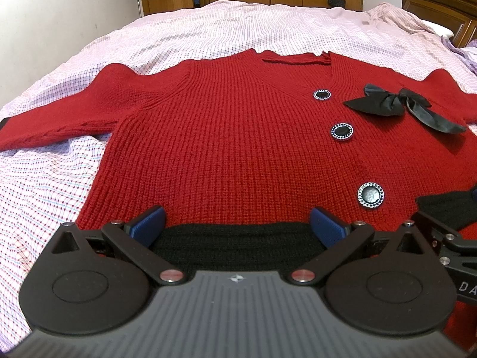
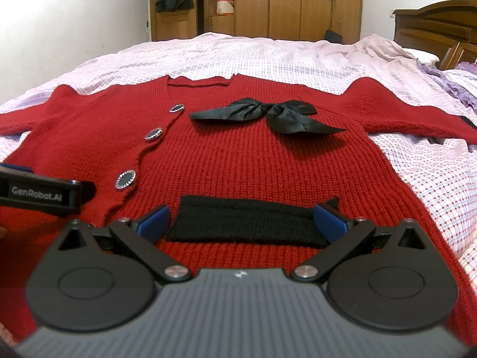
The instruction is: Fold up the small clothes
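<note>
Bed (image 1: 44, 197) with checked sheet carries red cardigan (image 1: 232, 137), flat, front up, sleeves spread, black bow (image 2: 262, 113) near neckline. Folding not begun; approach step. Left gripper (image 1: 237, 223) and right gripper (image 2: 241, 222) hover over black pocket bands at hem, fingers (image 2: 153, 219) spread wide, holding nothing. Next likely: pinch hem or a sleeve and fold inward.

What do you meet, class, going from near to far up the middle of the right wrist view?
Open right claw → black knitted pocket patch → black satin bow → red knitted cardigan's neckline → pink checked bedsheet → wooden wardrobe.
</note>
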### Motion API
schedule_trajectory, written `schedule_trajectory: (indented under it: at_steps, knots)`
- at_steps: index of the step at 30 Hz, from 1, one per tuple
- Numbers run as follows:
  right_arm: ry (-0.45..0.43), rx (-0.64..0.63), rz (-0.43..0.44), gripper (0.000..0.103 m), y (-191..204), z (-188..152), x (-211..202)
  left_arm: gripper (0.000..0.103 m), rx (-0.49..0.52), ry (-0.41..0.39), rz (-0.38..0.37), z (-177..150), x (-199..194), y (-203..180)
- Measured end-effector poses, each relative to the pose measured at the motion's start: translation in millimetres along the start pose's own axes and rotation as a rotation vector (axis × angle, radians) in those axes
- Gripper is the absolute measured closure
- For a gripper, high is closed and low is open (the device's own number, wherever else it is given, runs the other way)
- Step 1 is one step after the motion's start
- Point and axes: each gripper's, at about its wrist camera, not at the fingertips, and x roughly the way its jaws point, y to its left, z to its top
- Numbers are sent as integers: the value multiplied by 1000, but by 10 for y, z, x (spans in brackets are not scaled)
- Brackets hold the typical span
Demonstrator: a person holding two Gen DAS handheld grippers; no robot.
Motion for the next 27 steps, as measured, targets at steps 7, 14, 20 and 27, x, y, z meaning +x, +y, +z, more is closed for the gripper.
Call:
schedule_trajectory:
  at_steps: [7,14,20,27]
  knots:
    - [50,20,75,0,-131,167,-125,0,-3,14,-26,92,-78,26]
    - [26,97,152,0,-552,465,-397,0,-21,15,-78,211,-219,-9]
    - [14,259,162,0,-1270,738,-417,0,-11,22,-92,339,-213,-134]
    - [8,405,49,0,-2228,930,-172,0,-29,48,-84,458,-104,-194]
